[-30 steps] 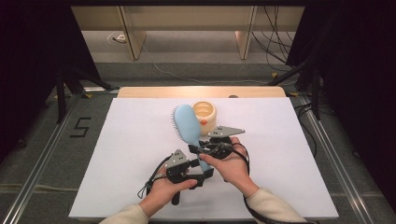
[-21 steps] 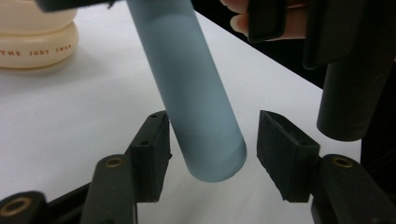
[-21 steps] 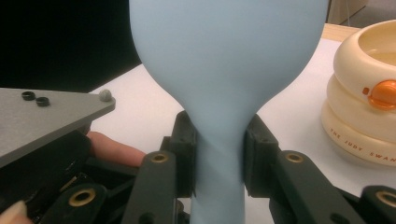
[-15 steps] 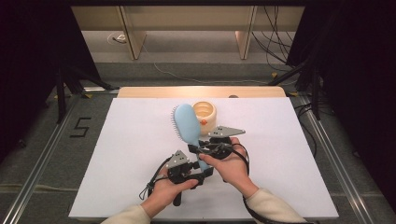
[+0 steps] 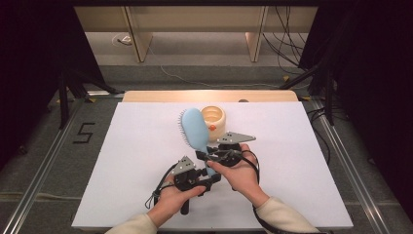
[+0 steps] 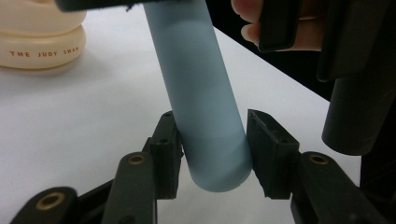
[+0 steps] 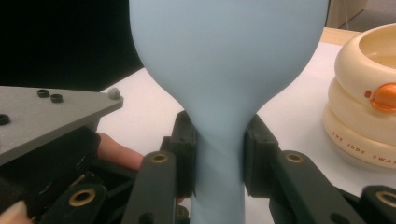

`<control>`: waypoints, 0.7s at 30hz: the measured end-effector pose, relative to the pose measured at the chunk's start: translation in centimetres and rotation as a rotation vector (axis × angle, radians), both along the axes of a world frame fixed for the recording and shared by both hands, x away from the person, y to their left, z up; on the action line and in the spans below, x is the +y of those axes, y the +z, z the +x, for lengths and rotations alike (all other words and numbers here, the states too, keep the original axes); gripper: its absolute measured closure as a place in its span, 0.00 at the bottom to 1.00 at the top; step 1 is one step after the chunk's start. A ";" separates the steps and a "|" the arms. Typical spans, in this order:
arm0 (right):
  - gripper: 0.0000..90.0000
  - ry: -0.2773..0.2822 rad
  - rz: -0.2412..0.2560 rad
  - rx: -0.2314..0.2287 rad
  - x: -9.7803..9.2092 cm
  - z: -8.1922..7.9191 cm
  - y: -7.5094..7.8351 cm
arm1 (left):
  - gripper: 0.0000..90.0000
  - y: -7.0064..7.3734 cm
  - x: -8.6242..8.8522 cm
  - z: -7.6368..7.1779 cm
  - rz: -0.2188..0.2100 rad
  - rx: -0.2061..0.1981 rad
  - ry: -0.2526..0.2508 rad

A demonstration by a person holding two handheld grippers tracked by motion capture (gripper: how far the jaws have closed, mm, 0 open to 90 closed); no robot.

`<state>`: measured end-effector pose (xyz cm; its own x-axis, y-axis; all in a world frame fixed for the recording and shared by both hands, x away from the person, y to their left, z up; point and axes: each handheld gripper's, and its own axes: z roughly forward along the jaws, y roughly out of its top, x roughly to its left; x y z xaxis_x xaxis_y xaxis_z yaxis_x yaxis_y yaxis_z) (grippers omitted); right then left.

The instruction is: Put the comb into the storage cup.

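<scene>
The right gripper (image 7: 218, 154) has its fingers (image 7: 184, 154) pressed on both sides of the thin neck of the blue hairbrush (image 7: 224, 70), holding it tight. The left gripper (image 6: 212, 149) has its fingers (image 6: 273, 151) around the round end of the brush handle; one side touches, the other seems to leave a tiny gap, but it is hard to tell. From the high view, the brush lies near the middle of the white table (image 5: 122, 156), its head pointing far. A cream ring-shaped pot (image 5: 214, 122) stands just right of the head.

The cream container (image 6: 39, 35) reads "THE JUDY SWAN"; the floor (image 5: 48, 146) bears "5".
</scene>
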<state>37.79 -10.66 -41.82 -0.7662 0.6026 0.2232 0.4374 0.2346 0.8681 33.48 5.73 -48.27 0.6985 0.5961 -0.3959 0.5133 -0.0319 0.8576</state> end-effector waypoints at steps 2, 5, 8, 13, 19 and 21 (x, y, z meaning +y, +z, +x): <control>0.78 -0.001 -0.001 -0.003 0.0 0.0 0.0 | 0.63 0.0 0.0 0.0 -0.004 0.003 0.001; 0.78 0.000 -0.002 -0.006 0.0 0.0 0.0 | 0.63 0.0 0.1 0.0 -0.007 0.006 0.002; 0.78 0.000 -0.001 -0.007 0.0 0.0 0.1 | 0.63 0.0 0.1 0.0 -0.009 0.007 0.003; 0.78 -0.003 0.002 -0.010 0.0 -0.1 0.1 | 0.64 0.1 0.1 0.0 -0.012 0.006 0.004; 0.78 -0.006 0.003 -0.011 0.1 -0.1 0.1 | 0.62 0.1 0.1 0.1 -0.013 0.000 -0.001; 0.78 -0.006 0.002 -0.011 0.1 -0.1 0.1 | 0.62 0.1 0.2 0.1 -0.016 0.000 0.004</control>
<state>37.67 -10.58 -41.75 -0.7652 0.6065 0.2161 0.4294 0.2307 0.8732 33.58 5.90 -48.14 0.6961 0.5925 -0.4053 0.5130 -0.0156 0.8582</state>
